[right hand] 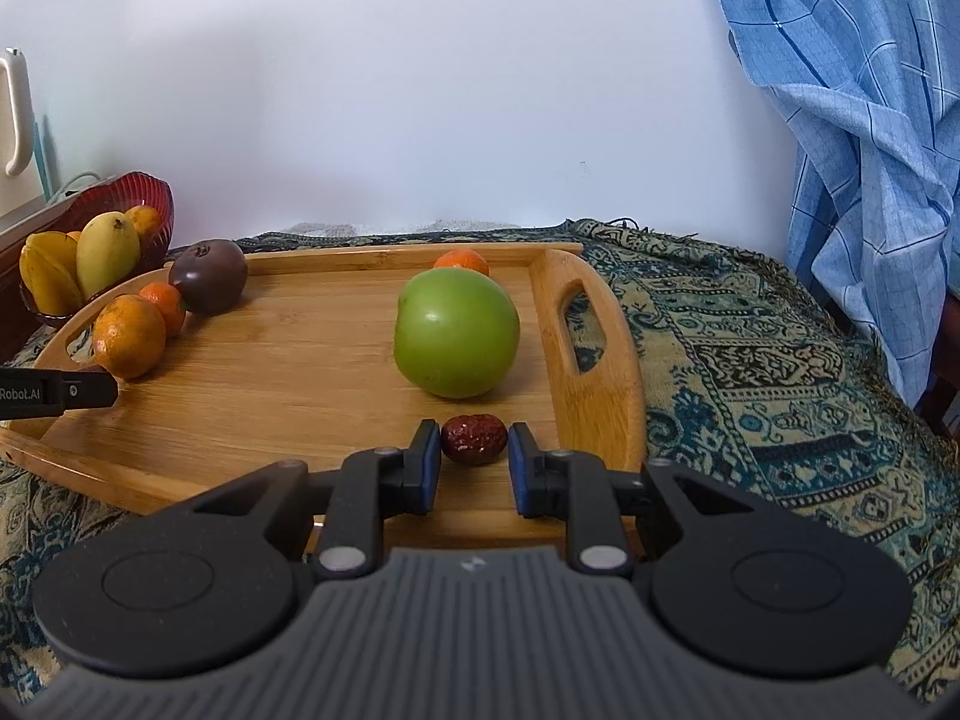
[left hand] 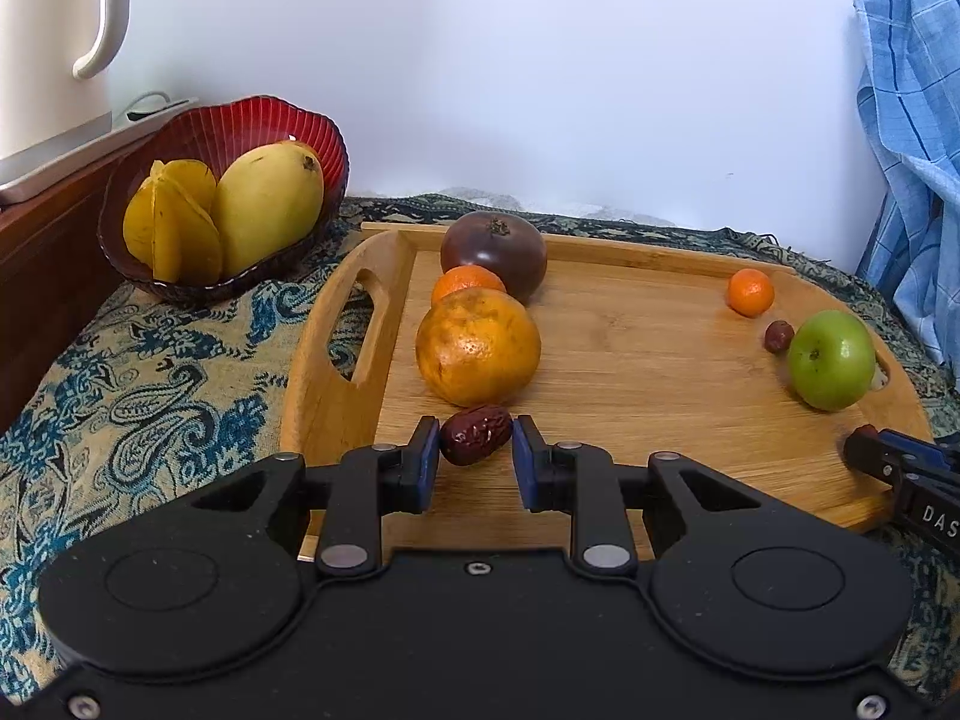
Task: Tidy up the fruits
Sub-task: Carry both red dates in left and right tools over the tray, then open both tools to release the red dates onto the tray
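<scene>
Left gripper clenching a red date at the wooden tray's near edge, large orange crowding just behind. Right gripper clenching a second date, green apple blocking ahead. Red bowl sitting off-tray, mango and starfruit filling it.

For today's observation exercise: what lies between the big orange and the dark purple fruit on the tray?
A small tangerine sits between the big orange and the purple fruit; both wrist views show it.
</scene>
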A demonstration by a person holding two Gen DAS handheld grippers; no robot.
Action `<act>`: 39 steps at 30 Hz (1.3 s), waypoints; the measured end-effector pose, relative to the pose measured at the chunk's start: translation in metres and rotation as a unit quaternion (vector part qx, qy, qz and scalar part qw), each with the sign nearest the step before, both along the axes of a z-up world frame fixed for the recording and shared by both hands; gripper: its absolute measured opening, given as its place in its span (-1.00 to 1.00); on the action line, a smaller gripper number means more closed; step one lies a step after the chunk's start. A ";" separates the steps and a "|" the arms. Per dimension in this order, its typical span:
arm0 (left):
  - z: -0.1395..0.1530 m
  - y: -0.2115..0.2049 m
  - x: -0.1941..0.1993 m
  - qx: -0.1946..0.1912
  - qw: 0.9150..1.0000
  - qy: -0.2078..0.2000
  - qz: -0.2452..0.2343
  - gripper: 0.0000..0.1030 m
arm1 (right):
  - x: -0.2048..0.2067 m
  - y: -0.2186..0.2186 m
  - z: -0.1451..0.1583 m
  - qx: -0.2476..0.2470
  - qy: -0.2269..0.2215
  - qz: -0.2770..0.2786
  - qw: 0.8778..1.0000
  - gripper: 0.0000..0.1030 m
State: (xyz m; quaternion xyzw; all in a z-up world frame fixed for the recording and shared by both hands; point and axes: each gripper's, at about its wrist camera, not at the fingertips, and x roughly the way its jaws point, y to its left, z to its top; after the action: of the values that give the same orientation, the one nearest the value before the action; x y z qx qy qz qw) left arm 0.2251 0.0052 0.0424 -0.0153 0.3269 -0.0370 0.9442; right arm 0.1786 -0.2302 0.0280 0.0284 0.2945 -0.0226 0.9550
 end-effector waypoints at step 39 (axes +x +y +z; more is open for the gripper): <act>0.018 -0.005 -0.051 -0.013 1.000 -0.006 -0.018 0.79 | -0.036 -0.004 0.018 0.012 -0.020 0.008 1.000 0.24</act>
State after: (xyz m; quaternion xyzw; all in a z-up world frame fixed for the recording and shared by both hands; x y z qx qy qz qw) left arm 0.1744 0.0004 0.0604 -0.0217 0.3204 -0.0588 0.9452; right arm 0.1430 -0.2345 0.0460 0.0381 0.2762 -0.0108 0.9603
